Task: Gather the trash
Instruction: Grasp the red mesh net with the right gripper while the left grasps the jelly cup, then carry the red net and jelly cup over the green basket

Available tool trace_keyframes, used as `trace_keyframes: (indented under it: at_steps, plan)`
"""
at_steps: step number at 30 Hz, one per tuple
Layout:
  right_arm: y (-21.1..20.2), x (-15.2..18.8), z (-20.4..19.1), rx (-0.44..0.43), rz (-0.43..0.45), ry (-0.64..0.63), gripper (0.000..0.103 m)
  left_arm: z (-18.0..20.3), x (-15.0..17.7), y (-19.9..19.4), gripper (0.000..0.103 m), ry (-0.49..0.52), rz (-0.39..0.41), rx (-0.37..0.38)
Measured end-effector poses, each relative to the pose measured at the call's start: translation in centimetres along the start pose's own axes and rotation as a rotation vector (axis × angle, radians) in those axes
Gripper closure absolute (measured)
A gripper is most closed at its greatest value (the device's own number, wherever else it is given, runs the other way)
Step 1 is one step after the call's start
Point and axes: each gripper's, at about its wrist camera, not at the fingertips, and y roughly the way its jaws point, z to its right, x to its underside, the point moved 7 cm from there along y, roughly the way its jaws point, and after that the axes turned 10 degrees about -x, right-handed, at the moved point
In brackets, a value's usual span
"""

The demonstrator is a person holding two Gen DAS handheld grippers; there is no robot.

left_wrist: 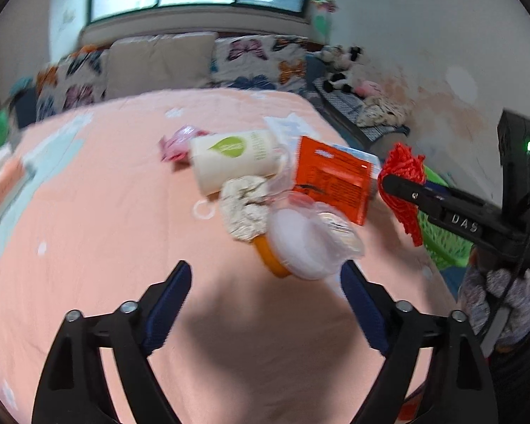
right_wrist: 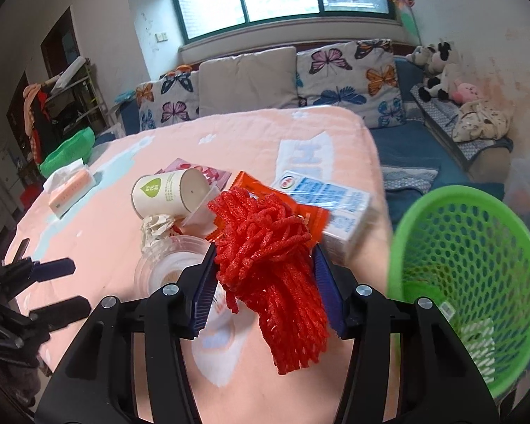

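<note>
My right gripper point(right_wrist: 265, 279) is shut on a red mesh net point(right_wrist: 275, 272) and holds it above the table's right edge, left of a green mesh basket point(right_wrist: 466, 275); net point(left_wrist: 402, 180) and basket point(left_wrist: 441, 236) also show in the left wrist view. My left gripper point(left_wrist: 265, 304) is open and empty, just short of a clear plastic lid over an orange cup point(left_wrist: 296, 243). On the pink tablecloth point(left_wrist: 106, 219) lie a white paper cup point(left_wrist: 233, 159), crumpled paper point(left_wrist: 245, 208), an orange wrapper point(left_wrist: 332, 180), a pink wrapper point(left_wrist: 178, 143) and a milk carton point(right_wrist: 332, 205).
A tissue box point(right_wrist: 70, 185) sits at the table's left side. A sofa with butterfly cushions point(right_wrist: 339, 77) stands behind the table, with plush toys point(right_wrist: 438, 74) at the right. Another green basket point(right_wrist: 69, 152) sits at the far left.
</note>
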Motion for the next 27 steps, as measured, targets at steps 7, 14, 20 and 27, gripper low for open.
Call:
trace_keyframes:
  at_steps: [7,14,20,27]
  plan:
    - [-3.2,0.8,1.1,0.032,0.041,0.03,0.05,3.5,-0.5,0.3,0.018,0.144,0.046,0.004]
    - [-5.6,1.8,2.6,0.059,0.056,0.062,0.05,5.8,-0.7,1.7,0.018,0.248,0.049,0.009]
    - [-6.6,2.7,3.6,0.079,0.058,0.082,0.05,7.4,-1.1,3.4,0.015,0.322,0.044,0.011]
    - [-7.0,3.1,4.6,0.094,0.054,0.103,0.05,7.8,-1.5,5.2,0.015,0.354,0.029,0.002]
